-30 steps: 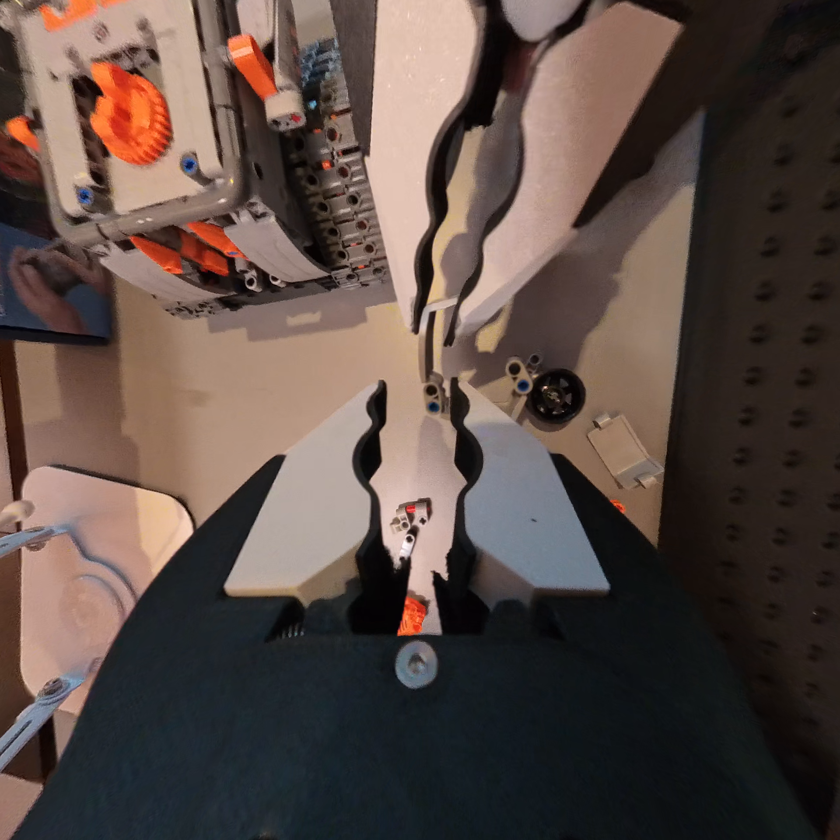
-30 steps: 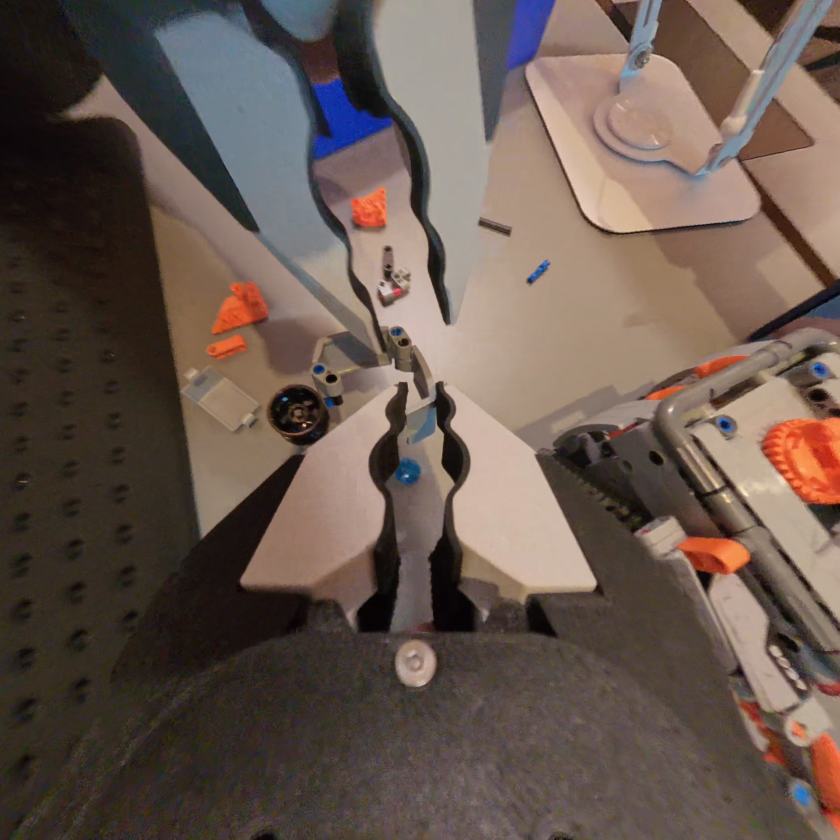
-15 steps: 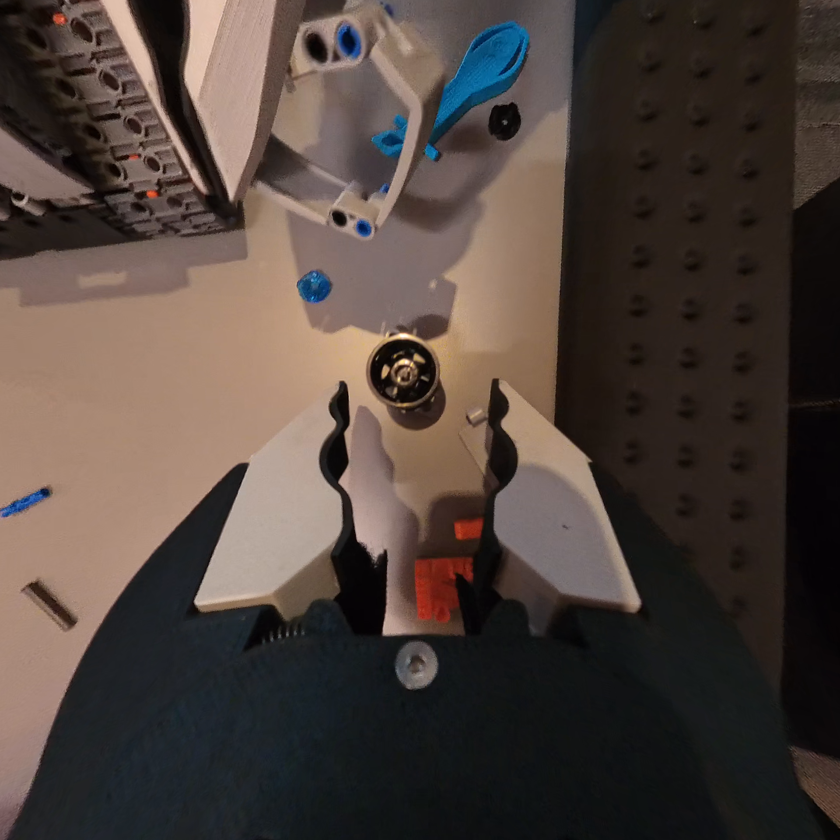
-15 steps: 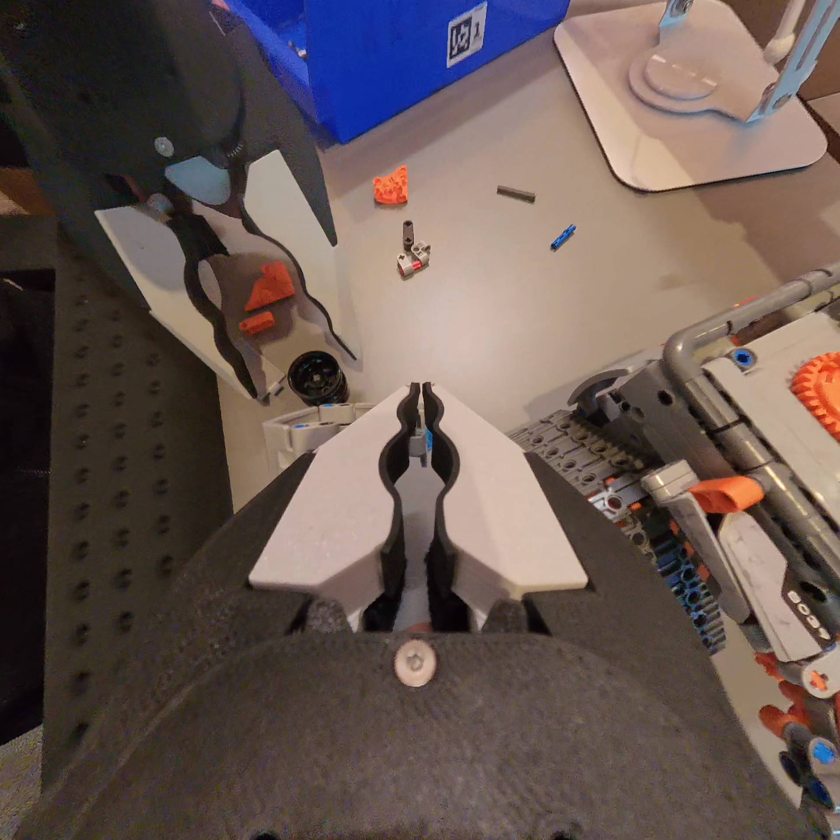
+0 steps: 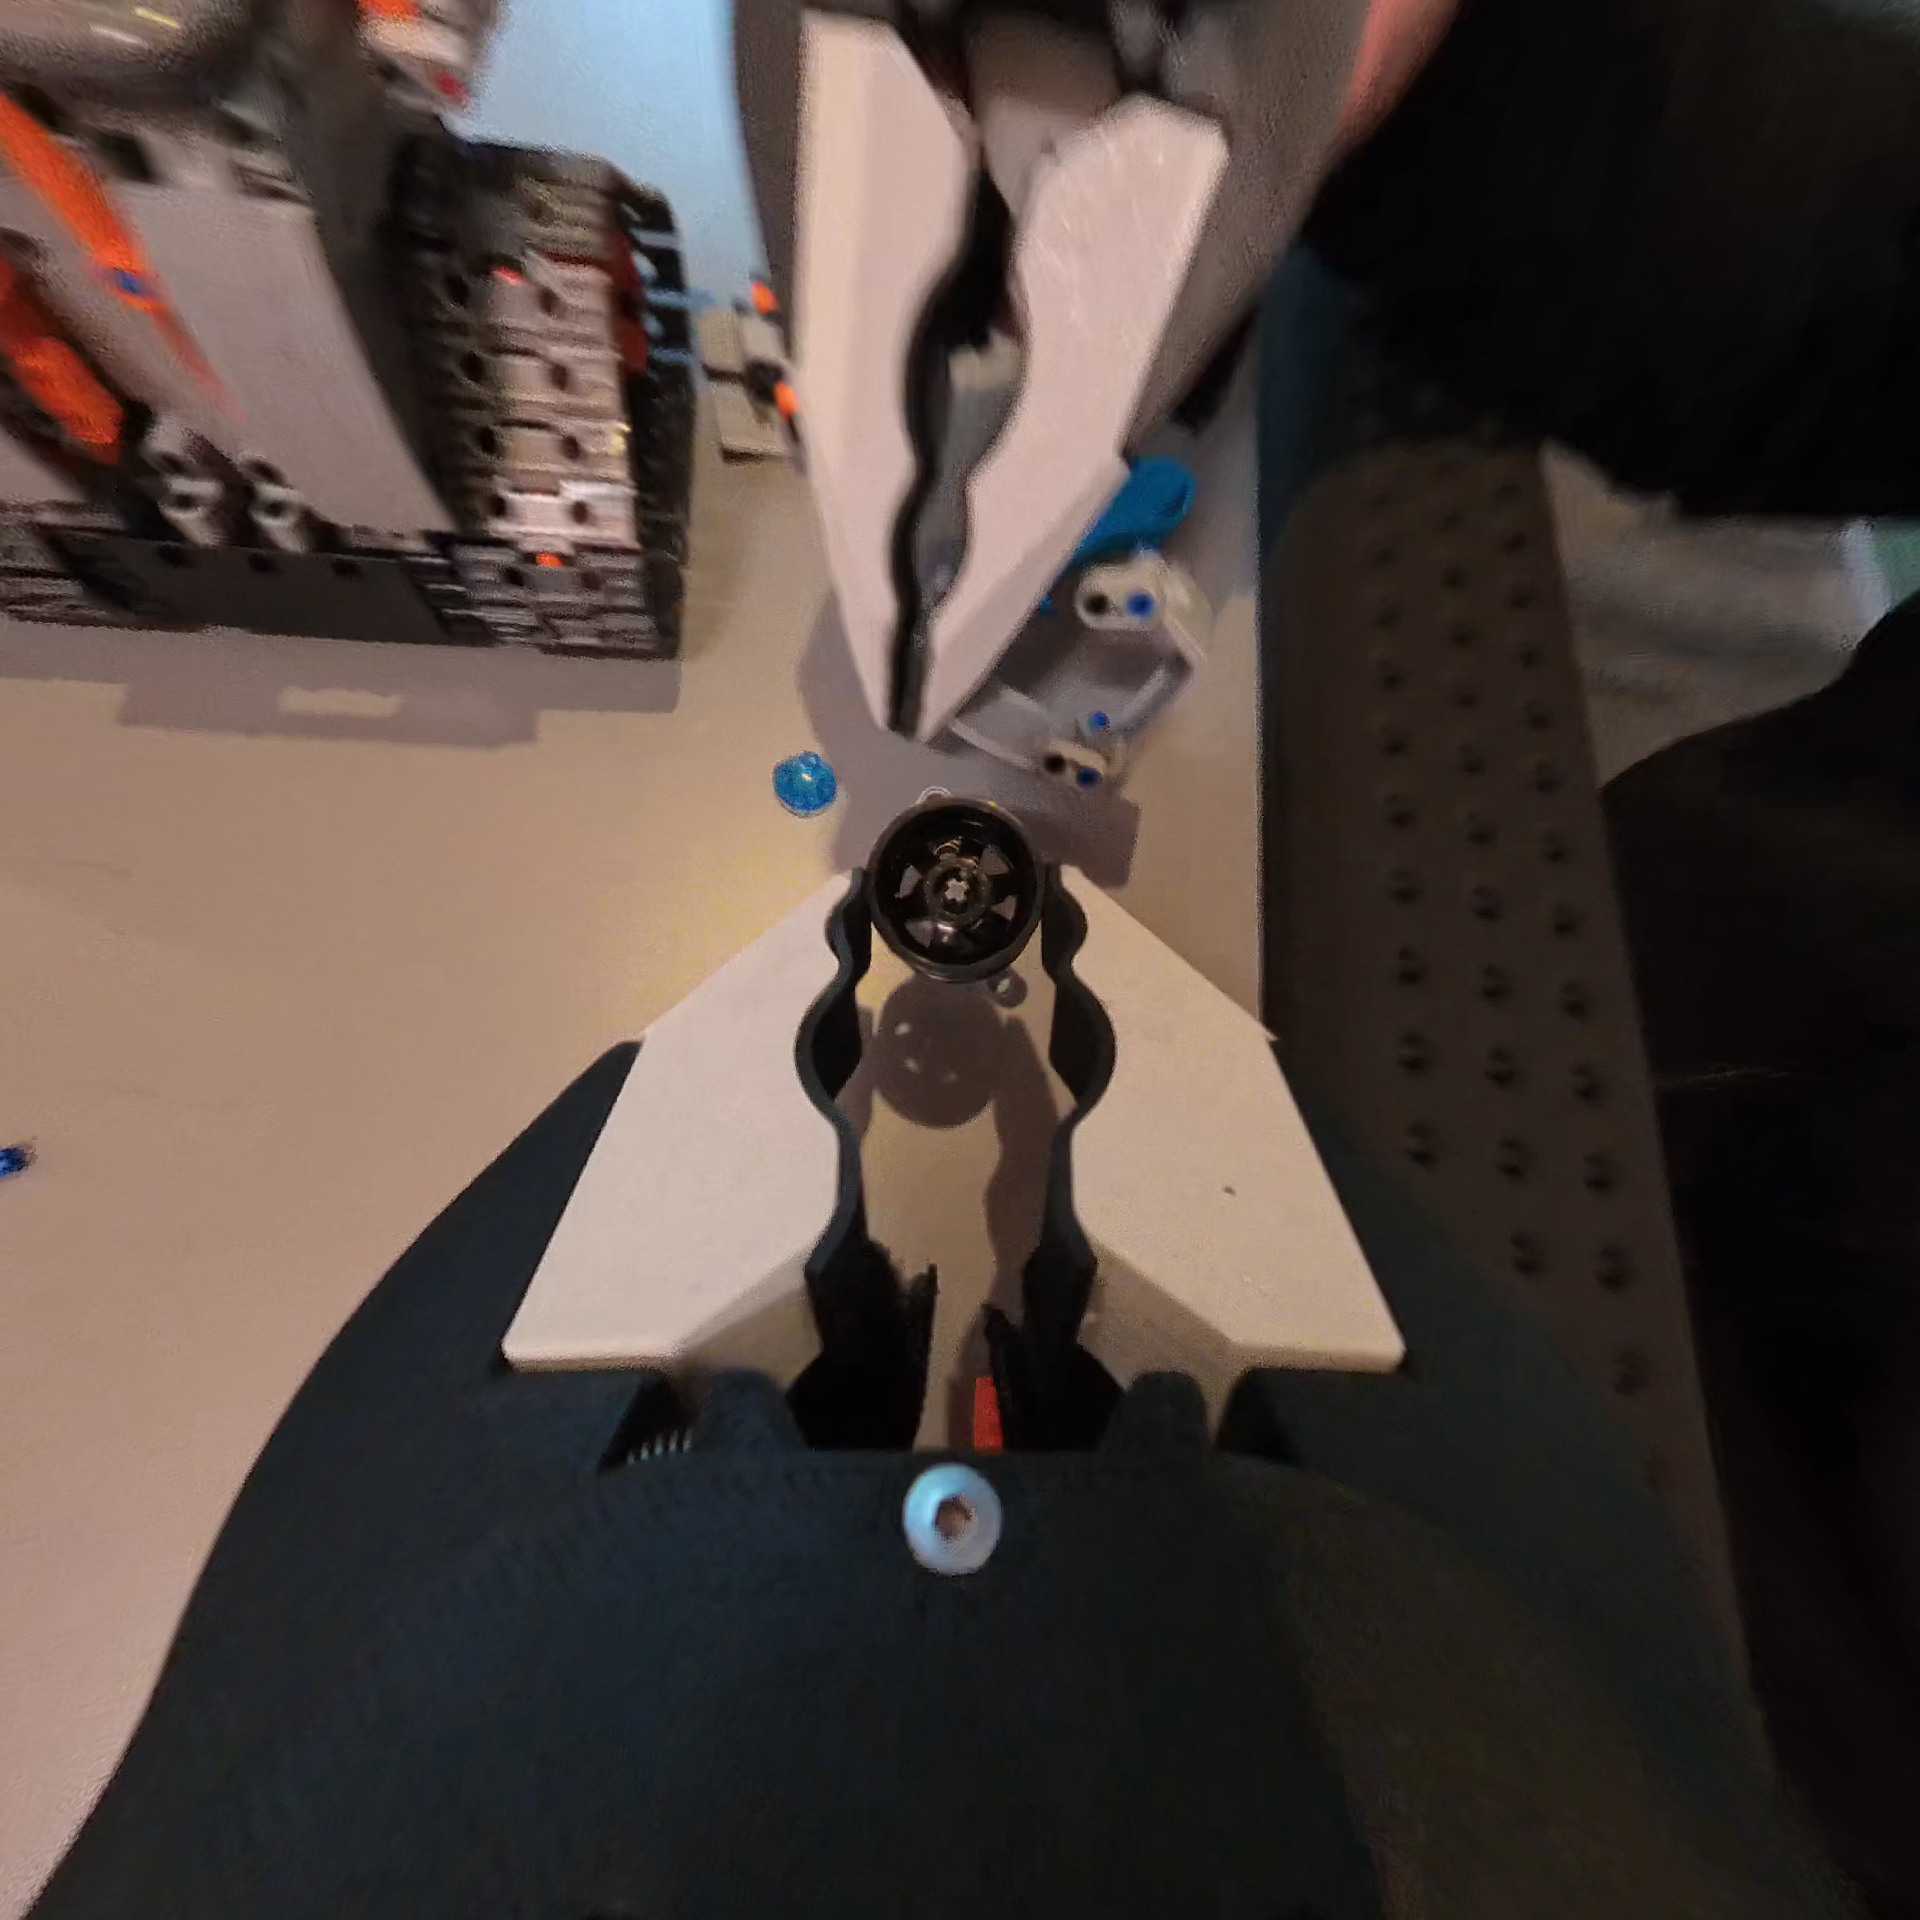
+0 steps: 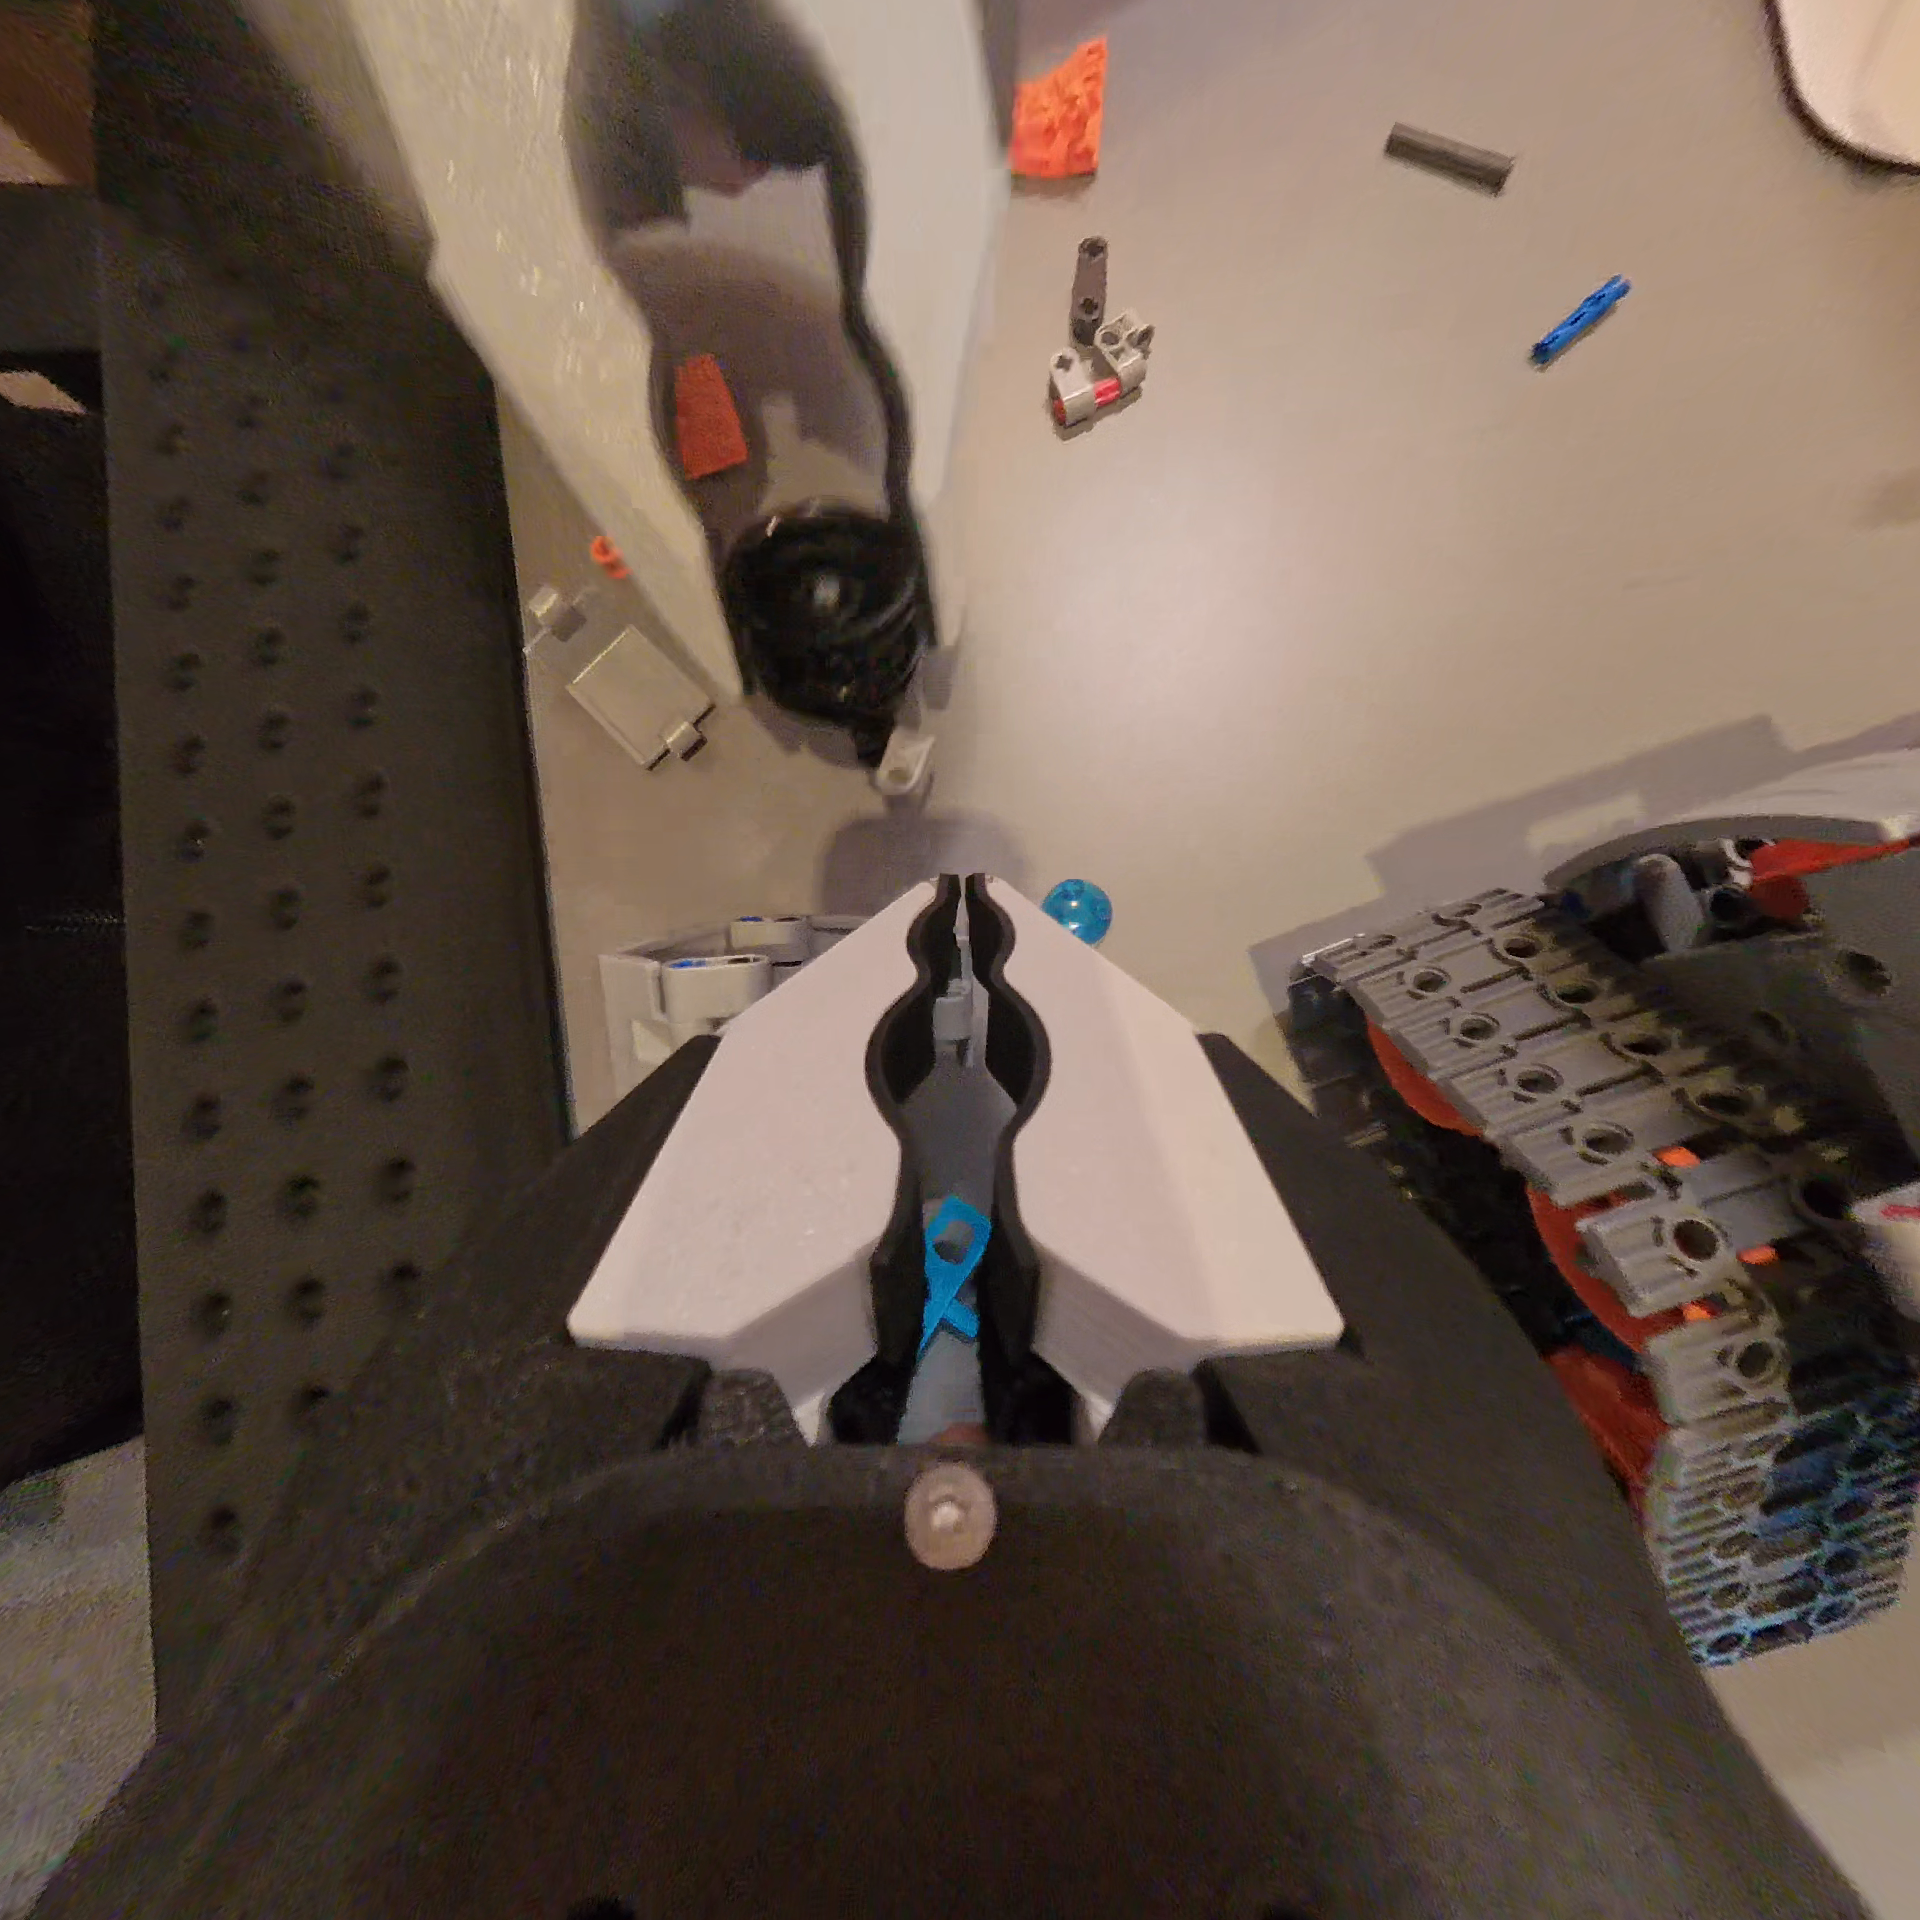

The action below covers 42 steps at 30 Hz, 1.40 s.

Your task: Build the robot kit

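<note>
Left gripper (image 5: pixel 954 914), jaws partly open, clamps small black wheel (image 5: pixel 954 906) at its tips just above the table (image 5: pixel 312 987), right gripper (image 6: pixel 958 894) has jaws nearly closed on thin grey piece (image 6: pixel 956 1013), blue round stud (image 6: pixel 1077 902) beside it, tracked brick model (image 6: pixel 1621 1195) to right, no readable writing.

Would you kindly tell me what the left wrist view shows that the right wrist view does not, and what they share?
Only the left wrist view shows the face of the black wheel with its spokes, gripped at the tips of the left gripper.

Only the right wrist view shows the orange plate, the dark grey pin, the blue pin and the flat grey panel.

Both show the round blue stud, the tracked model and the perforated black board.
</note>
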Motion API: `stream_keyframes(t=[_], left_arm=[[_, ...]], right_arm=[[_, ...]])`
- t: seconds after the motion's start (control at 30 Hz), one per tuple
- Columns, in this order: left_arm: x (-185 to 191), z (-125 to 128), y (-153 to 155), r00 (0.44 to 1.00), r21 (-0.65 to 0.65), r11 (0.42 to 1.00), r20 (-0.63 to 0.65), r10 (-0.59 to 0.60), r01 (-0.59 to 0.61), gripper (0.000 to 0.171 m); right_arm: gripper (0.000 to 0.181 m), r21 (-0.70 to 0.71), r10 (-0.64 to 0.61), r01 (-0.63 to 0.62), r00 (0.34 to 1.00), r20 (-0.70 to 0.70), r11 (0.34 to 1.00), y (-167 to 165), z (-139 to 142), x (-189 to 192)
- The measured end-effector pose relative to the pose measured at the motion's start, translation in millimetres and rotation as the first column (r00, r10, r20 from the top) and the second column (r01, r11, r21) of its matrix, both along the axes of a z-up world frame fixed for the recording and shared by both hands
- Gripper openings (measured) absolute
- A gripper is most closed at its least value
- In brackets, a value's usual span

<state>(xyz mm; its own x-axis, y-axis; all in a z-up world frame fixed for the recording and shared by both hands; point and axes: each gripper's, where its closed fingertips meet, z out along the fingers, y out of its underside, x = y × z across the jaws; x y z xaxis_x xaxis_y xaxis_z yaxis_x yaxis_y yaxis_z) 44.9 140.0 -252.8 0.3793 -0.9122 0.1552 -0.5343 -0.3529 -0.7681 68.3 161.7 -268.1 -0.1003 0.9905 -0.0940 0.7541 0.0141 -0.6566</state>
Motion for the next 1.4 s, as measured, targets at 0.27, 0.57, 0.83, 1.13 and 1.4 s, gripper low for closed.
stream_keyframes(t=[0.27,0.57,0.83,1.13,1.4], left_arm=[[-8.0,46.2,10.0,0.927,-0.107,0.994,0.376,0.005,0.038,0.030],[-7.4,-13.2,3.4,0.990,0.090,0.992,-0.117,-0.081,0.091,0.030],[-5.2,-43.0,-1.6,0.947,0.082,0.980,-0.285,-0.151,0.181,0.033],[-8.5,-34.1,-5.4,0.961,0.108,0.978,-0.229,-0.153,0.181,0.048],[-8.6,-40.7,6.9,0.968,0.102,0.994,-0.250,-0.016,0.043,0.029]], right_arm=[[0.001,0.034,0.043,-0.046,0.995,0.088,0.998,-7.3,-22.0,-0.4],[0.000,0.032,0.062,-0.067,0.990,0.123,0.997,-8.1,-26.5,7.8],[0.000,0.023,0.056,-0.059,0.993,0.104,0.998,-5.8,-23.5,9.5],[0.013,0.051,0.101,-0.103,0.994,0.036,0.993,-13.1,-9.3,0.4],[0.002,0.169,0.245,-0.239,0.969,-0.019,0.956,-37.4,1.8,-9.8]])
